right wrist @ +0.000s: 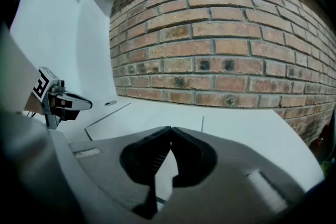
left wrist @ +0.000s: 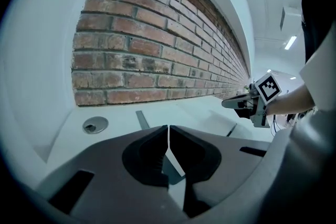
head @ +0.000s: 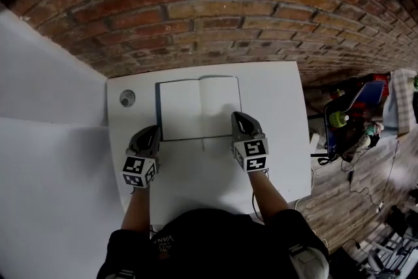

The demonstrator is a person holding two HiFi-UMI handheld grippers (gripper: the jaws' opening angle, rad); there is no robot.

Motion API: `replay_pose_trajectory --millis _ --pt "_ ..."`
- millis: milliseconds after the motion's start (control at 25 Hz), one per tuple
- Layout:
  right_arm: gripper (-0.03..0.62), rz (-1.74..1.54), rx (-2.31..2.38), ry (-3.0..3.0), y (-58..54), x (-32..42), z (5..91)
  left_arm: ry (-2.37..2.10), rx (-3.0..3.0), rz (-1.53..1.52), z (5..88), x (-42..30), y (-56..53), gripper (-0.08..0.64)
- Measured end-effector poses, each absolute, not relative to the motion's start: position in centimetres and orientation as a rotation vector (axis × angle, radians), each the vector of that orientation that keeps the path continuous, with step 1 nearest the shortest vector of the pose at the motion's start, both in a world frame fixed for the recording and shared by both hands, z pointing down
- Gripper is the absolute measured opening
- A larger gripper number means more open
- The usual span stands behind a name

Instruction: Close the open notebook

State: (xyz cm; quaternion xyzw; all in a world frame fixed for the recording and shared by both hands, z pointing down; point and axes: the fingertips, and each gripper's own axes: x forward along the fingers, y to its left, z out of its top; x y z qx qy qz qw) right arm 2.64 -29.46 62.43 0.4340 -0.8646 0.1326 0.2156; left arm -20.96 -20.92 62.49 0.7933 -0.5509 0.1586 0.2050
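A: Head view?
B: Logged notebook (head: 199, 108) lying open, flat on white table (head: 274, 147) by brick wall (head: 215, 10). Noted left gripper (head: 154, 131) at near left corner, right gripper (head: 238, 116) over near right corner; contact unclear.
A: Left gripper view?
B: Saw jaws closed tip to tip, nothing between.
A: Right gripper view?
B: Same: tips together, empty, notebook just ahead.

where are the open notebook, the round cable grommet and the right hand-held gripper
open notebook (head: 179, 108): head view, on its left page
round cable grommet (head: 127, 98): head view, on its centre
right hand-held gripper (right wrist: 171, 129): right gripper view, where its closed fingertips meet
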Motion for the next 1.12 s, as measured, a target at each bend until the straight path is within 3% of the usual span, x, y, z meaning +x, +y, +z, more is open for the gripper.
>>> replay_pose_trajectory --millis 560,840,960,1120 --pt "-0.002 0.403 1.148 -2.309 -29.8 2.4 66.3 -1.498 1.993 0.469 66.1 -22.0 -21.5 0.014" --pt "-0.002 0.422 1.134 -2.260 -29.8 2.5 66.6 -1.456 1.897 0.497 67.1 -21.9 -21.5 0.063" --pt "-0.002 0.433 1.121 -2.250 -29.8 2.7 66.9 -1.407 1.852 0.511 67.7 -21.5 -21.2 0.162" --pt "-0.002 0.405 1.090 -2.206 -29.5 2.7 67.5 -1.377 1.823 0.538 68.1 -21.2 -21.3 0.181"
